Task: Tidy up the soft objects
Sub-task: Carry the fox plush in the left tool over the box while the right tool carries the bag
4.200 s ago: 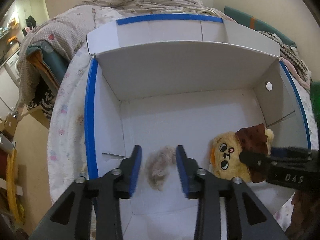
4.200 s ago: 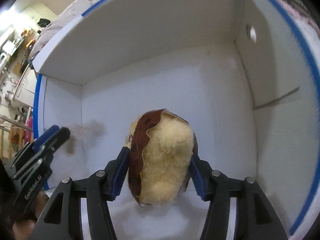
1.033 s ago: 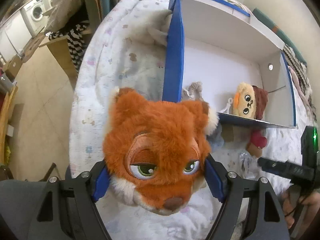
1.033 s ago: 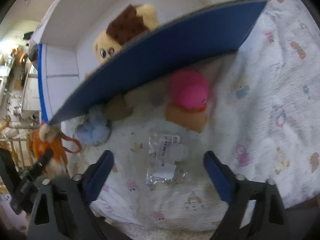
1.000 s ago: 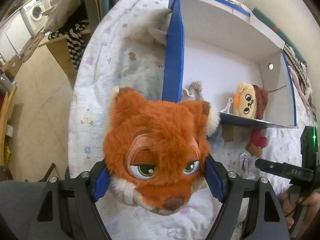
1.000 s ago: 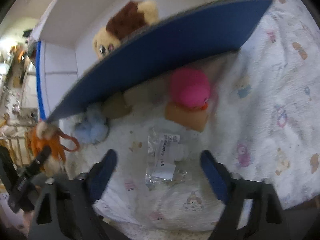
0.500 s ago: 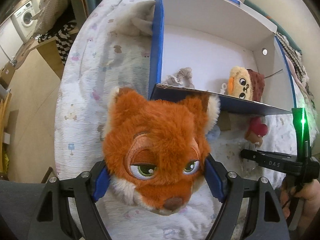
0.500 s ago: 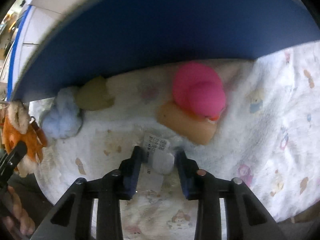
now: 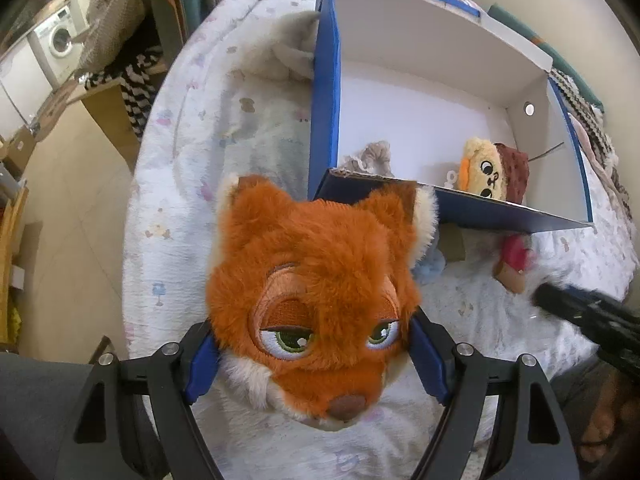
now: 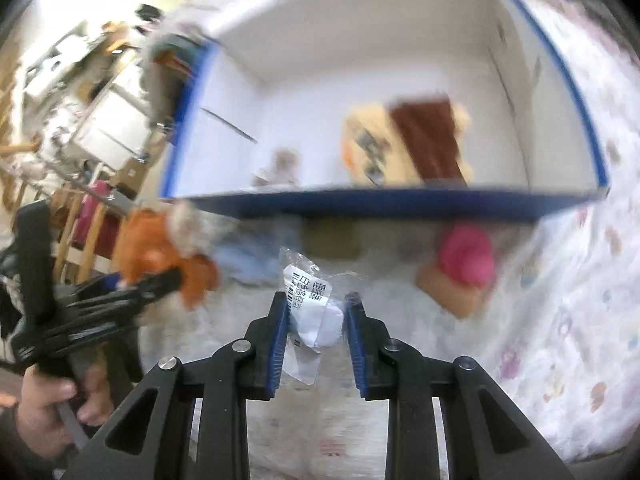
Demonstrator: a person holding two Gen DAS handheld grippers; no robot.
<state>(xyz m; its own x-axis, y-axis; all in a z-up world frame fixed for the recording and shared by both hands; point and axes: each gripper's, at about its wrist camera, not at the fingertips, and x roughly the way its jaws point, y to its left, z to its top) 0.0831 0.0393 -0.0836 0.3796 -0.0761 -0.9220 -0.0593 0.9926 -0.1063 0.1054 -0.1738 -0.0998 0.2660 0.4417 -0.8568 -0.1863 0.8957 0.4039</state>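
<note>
My left gripper (image 9: 314, 354) is shut on an orange fox plush head (image 9: 320, 280) and holds it in front of the blue-and-white box (image 9: 326, 80). My right gripper (image 10: 316, 312) is shut on a clear plastic bag with a white soft item and a barcode label (image 10: 314, 304), lifted above the bed. The box (image 10: 384, 200) holds a yellow plush with a brown hood (image 9: 494, 170) and a small grey fluffy piece (image 9: 374, 154). A pink-and-tan plush (image 10: 464, 268) and a light blue fluffy toy (image 10: 248, 260) lie on the bed by the box's front wall.
The box sits on a white patterned bedspread (image 9: 240, 120). Beyond the bed's left edge is floor, a chair with clothes (image 9: 132, 60) and a washing machine (image 9: 60, 40). The right wrist view is motion-blurred. The right gripper shows in the left wrist view (image 9: 588, 316).
My right gripper has closed on the plastic bag and lifted it off the bed, swinging upward toward the box. My left gripper still holds the fox head and has shifted slightly.
</note>
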